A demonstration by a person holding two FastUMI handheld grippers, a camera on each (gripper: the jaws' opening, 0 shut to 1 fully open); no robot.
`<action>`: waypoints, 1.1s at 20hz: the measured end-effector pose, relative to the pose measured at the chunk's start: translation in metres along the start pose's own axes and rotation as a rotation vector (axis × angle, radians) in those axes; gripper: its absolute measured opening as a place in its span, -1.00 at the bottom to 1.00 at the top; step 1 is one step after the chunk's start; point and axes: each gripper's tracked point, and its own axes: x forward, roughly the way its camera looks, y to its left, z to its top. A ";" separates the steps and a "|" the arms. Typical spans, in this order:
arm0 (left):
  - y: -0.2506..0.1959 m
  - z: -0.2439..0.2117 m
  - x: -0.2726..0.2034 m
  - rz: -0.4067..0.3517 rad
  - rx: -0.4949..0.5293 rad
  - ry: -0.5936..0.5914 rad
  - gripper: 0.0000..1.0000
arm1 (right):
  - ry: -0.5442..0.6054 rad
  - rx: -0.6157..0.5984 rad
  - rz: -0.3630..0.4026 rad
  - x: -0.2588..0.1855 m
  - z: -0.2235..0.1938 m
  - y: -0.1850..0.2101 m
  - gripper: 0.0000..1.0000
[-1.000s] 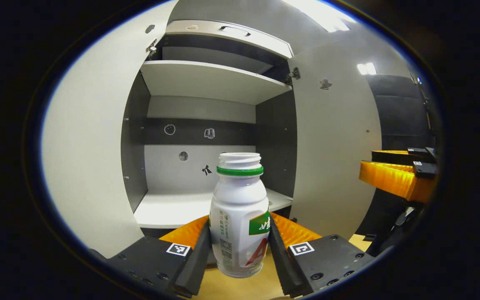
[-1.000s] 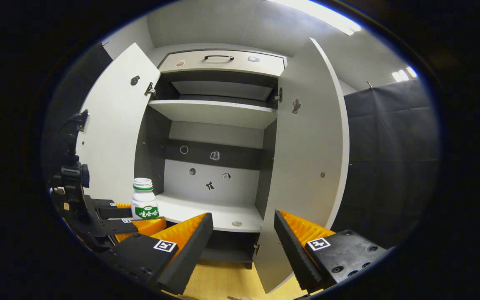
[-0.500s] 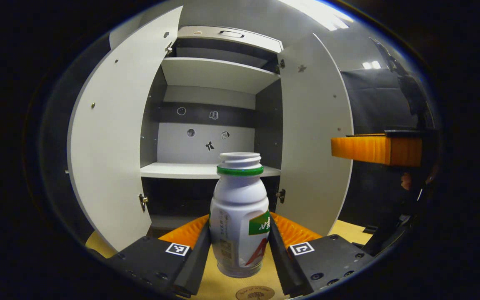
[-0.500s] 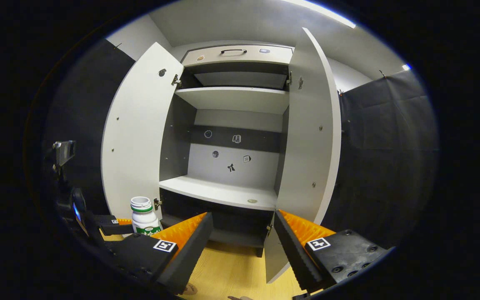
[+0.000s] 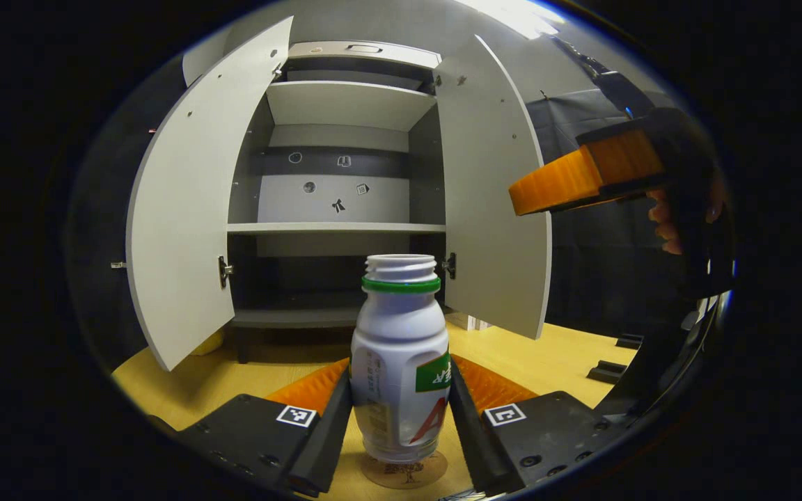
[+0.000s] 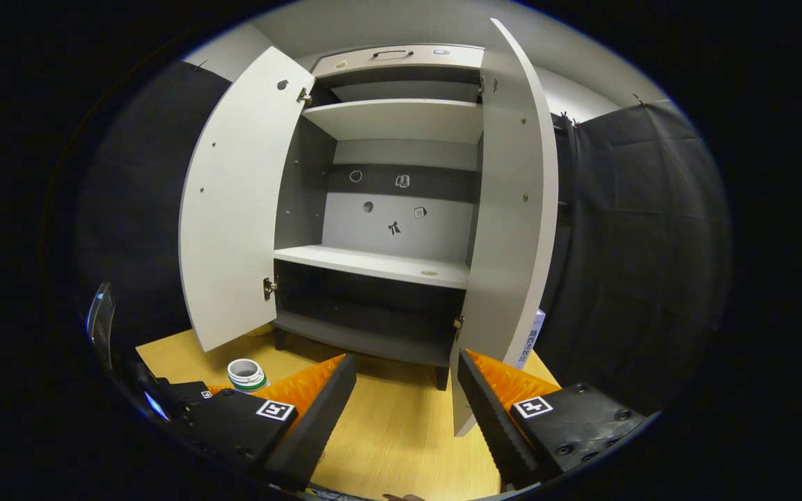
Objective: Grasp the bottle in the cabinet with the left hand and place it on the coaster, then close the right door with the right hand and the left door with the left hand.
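In the left gripper view, the left gripper [image 5: 399, 410] is clamping a small plastic bottle [image 5: 399, 362] between its ribbed pads, both fingers pressing on the rounded white body. The bottle is standing upright, its threaded mouth uncapped above a green collar ring, and its base is sitting right over a round, cork-like coaster [image 5: 404, 471] lying on the pale wood-grain tabletop [image 5: 554, 358] near the front edge; whether the base is touching the disc cannot be told. Behind it the cabinet [image 5: 335, 188] is standing at the far edge of the tabletop, flat matte panels with dark inner walls and a smooth light shelf [image 5: 335, 227]. The left door [image 5: 185, 209] and the right door [image 5: 491, 202] are both hanging open. The right gripper [image 5: 582, 174] is hovering high beside the right door, a hand [image 5: 665, 223] gripping its handle.

In the right gripper view, the right gripper [image 6: 406, 410] is gaping wide with nothing between its fingers, pointing at the right door's [image 6: 516, 216] lower edge. The bottle's mouth [image 6: 246, 373] is showing at the lower left.
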 end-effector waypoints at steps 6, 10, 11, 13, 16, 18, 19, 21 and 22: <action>0.004 -0.037 0.006 0.037 -0.032 0.023 0.48 | 0.015 -0.034 0.050 0.002 -0.012 0.008 0.96; 0.006 -0.058 0.003 0.062 -0.035 0.046 0.48 | 0.027 -0.039 0.069 0.004 -0.022 0.012 0.95; 0.006 -0.055 0.002 0.066 -0.029 0.028 0.49 | 0.036 -0.032 0.077 0.004 -0.024 0.013 0.95; 0.005 -0.056 0.001 0.070 -0.030 0.019 0.51 | 0.031 -0.030 0.083 0.001 -0.021 0.015 0.96; 0.001 -0.061 0.000 0.065 -0.033 0.035 0.58 | 0.013 -0.043 0.082 -0.005 -0.014 0.011 0.96; 0.001 -0.054 0.000 0.073 -0.006 0.032 0.76 | 0.009 -0.039 0.086 -0.008 -0.012 0.010 0.96; 0.000 -0.049 0.000 0.076 0.010 0.023 0.89 | 0.013 -0.031 0.092 -0.009 -0.012 0.011 0.96; 0.000 -0.038 0.000 0.085 0.032 0.018 0.90 | 0.016 -0.010 0.104 -0.015 -0.008 0.013 0.96; 0.001 -0.030 0.000 0.089 0.042 0.020 0.90 | 0.016 -0.005 0.111 -0.018 -0.003 0.015 0.96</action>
